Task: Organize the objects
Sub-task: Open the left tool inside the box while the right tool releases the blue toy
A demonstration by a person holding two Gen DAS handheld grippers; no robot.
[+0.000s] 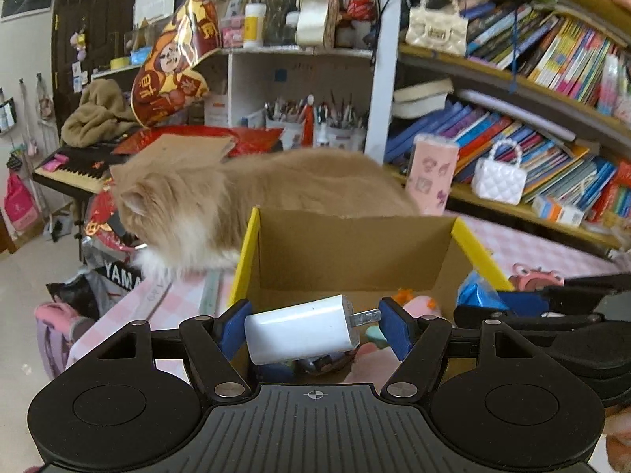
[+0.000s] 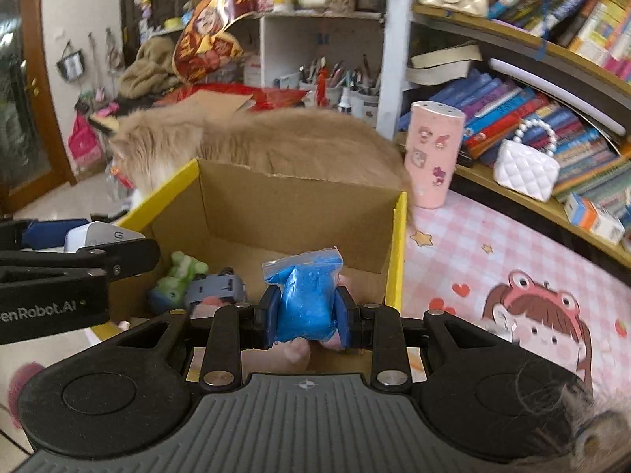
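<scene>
A white plug charger lies crosswise between the blue pads of my left gripper, which is shut on it end to end, above the near part of an open cardboard box with yellow flaps. My right gripper is shut on a blue plastic bag of blue stuff, held over the same box. Inside the box lie a green toy, a grey toy car and something pink. The left gripper shows at the left edge of the right wrist view, holding the charger.
A long-haired ginger cat stands right behind the box. A pink tumbler stands to the right of the box on the pink checked mat. Bookshelves, white handbags and a keyboard fill the background. A second furry animal is at the lower right.
</scene>
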